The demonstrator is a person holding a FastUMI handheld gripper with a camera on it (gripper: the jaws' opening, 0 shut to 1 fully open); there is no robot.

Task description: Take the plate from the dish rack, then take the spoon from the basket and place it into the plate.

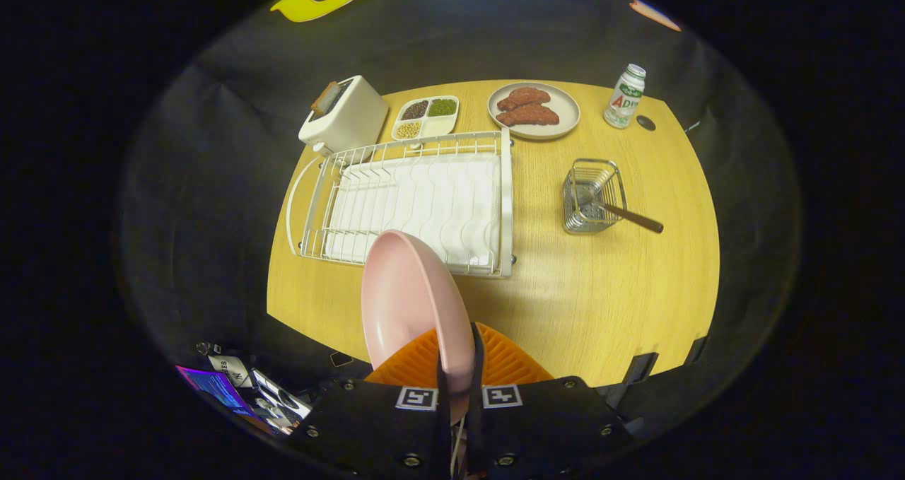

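Tool: the tool (456, 367) is being held above the near edge of the surface (608, 310), its fingers closed narrowly on the rim of the pink plate (410, 303), one on each face.
Plate: it is being carried on edge, nearly upright, standing up from between the fingers; this pose is judged to follow from the slots of the rack, where plates stand on edge.
Dish rack: the white wire dish rack (417, 204) is lying just beyond the plate, left of centre on the surface, with no dishes in it.
Spoon: the spoon (629, 217) is resting in the wire basket (592, 196), right of the rack and well apart from it; its dark handle is leaning out to the right over the rim, which is judged to leave it free for gripping.
Far side: a toaster (344, 114), a divided tray (426, 117), a plate of meat (534, 110) and a bottle (625, 96) are standing along the far edge.
Step in hand: the plate is judged to be clear of the rack and not yet set down; bare surface near the basket is being left open for it.
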